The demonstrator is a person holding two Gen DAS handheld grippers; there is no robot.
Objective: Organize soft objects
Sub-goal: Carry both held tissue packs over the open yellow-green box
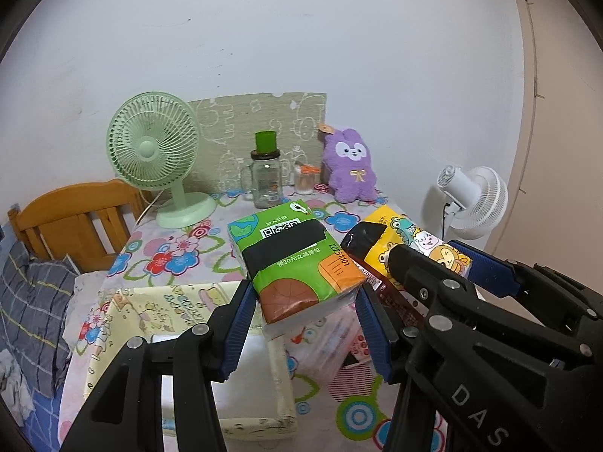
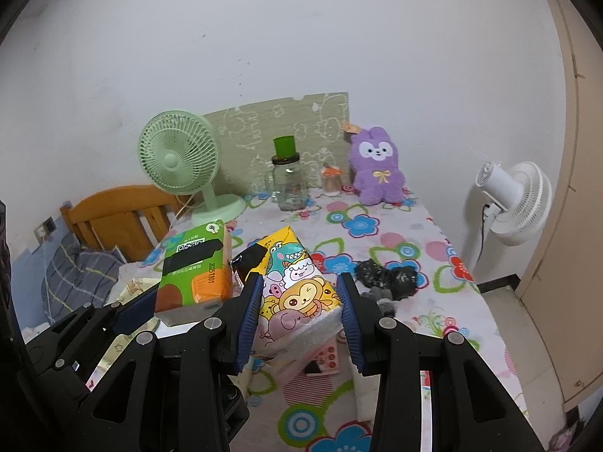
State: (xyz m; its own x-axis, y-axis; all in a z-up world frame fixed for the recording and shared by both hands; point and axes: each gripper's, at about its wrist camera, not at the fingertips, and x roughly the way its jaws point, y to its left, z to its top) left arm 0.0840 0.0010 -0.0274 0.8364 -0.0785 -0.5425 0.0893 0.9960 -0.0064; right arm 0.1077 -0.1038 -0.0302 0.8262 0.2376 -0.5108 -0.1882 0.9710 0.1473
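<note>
My left gripper [image 1: 305, 324] is shut on a green tissue pack [image 1: 294, 260] and holds it above a cream fabric box [image 1: 181, 301] at the table's near left. My right gripper [image 2: 301, 316] is shut on a yellow cartoon tissue pack [image 2: 297, 290], held above the flowered tablecloth [image 2: 395, 241]. The two packs hang side by side; the green pack [image 2: 196, 271] shows left of the yellow one, and the yellow pack [image 1: 418, 245] shows right of the green one. A dark packet [image 2: 248, 260] sits between them. A purple plush rabbit [image 2: 377, 165] leans at the back right.
A green desk fan [image 1: 158, 158], a glass jar with a green lid [image 1: 265, 177] and a small jar [image 1: 305, 179] stand at the back. A black and grey cloth bundle [image 2: 388, 278] lies right of my right gripper. A white fan [image 2: 516, 196] stands off the table's right edge. A wooden bed frame [image 1: 75, 218] is at the left.
</note>
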